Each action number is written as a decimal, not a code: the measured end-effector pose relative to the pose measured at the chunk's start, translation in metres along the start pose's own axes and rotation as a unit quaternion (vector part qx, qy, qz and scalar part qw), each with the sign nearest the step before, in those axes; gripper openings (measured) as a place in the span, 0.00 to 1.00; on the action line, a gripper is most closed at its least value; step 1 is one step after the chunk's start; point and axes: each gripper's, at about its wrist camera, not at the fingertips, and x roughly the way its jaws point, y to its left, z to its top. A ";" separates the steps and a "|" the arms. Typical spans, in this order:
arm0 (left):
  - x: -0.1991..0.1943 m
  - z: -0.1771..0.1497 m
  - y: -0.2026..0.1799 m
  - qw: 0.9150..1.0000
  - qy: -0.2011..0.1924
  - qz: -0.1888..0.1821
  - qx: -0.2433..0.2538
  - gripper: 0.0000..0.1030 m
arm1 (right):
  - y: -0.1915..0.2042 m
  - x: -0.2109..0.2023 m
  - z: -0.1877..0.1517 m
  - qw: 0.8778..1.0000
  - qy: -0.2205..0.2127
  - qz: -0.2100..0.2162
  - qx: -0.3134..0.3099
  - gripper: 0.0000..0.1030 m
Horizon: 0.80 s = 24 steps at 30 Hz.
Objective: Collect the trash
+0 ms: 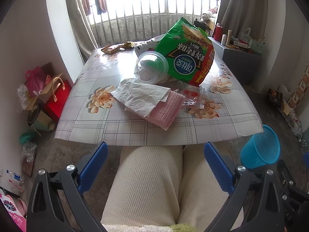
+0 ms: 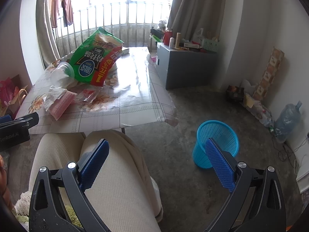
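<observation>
With both my left gripper (image 1: 155, 166) and right gripper (image 2: 157, 163) spread wide and empty, I aim squarely for the crumpled tissue (image 1: 140, 96) first.

Black-framed tongs (image 1: 155, 166) with blue textured pads (image 1: 93, 167), silver screws; the person wears cream ribbed trousers (image 1: 146, 183).

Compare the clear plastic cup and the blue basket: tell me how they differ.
The clear plastic cup lies tipped on its side on the table, leaning against the green snack bag; the blue basket stands upright on the floor beside the table. The cup is see-through with solid walls; the basket is opaque blue mesh. The basket looks clearly larger. Both are round, tapered, open-topped plastic containers.
</observation>
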 end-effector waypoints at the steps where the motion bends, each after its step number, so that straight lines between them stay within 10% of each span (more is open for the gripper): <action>1: 0.000 0.000 0.000 1.000 0.000 0.000 0.001 0.95 | 0.000 0.000 0.000 1.000 0.000 0.000 0.000 0.92; 24: 0.002 -0.001 0.003 1.000 0.002 0.000 -0.001 0.95 | 0.002 0.000 0.000 1.000 0.000 -0.001 0.000 0.92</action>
